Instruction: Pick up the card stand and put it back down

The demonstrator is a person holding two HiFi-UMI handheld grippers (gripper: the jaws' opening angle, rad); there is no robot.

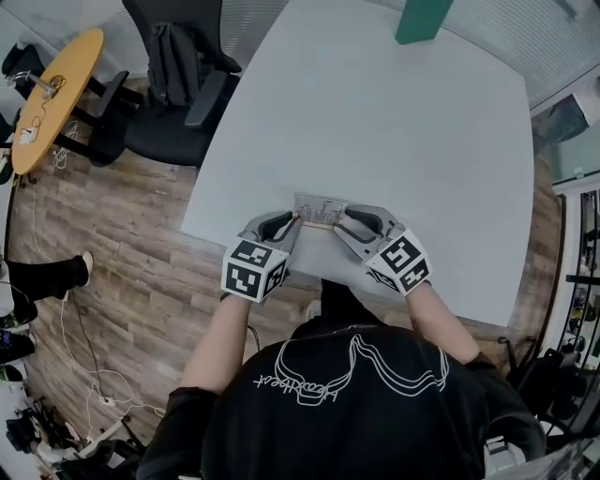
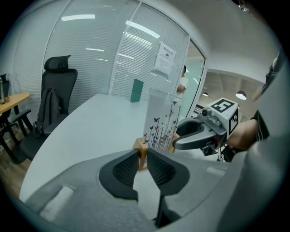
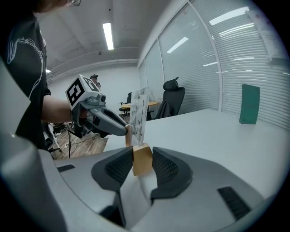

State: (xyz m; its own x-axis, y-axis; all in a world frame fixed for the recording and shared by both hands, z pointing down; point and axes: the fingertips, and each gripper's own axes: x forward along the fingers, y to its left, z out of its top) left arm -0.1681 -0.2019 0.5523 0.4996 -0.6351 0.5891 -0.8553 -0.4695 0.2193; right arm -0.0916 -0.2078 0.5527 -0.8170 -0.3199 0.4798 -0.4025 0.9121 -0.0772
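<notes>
Grasping looks done: left gripper (image 1: pixel 293 219) and right gripper (image 1: pixel 337 223) each pinch a wooden end of the stand (image 1: pixel 319 210), just below centre in the head view, near the table (image 1: pixel 375 112) edge. Whether it is lifted I cannot tell; setting down remains.

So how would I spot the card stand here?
Start at the large pale grey table and go to its near edge, by the person. The card stand is a clear upright panel printed with butterflies, set in a light wooden base, with the left gripper and right gripper clamped on its ends. The only other item, a green upright block, stands at the far edge.
</notes>
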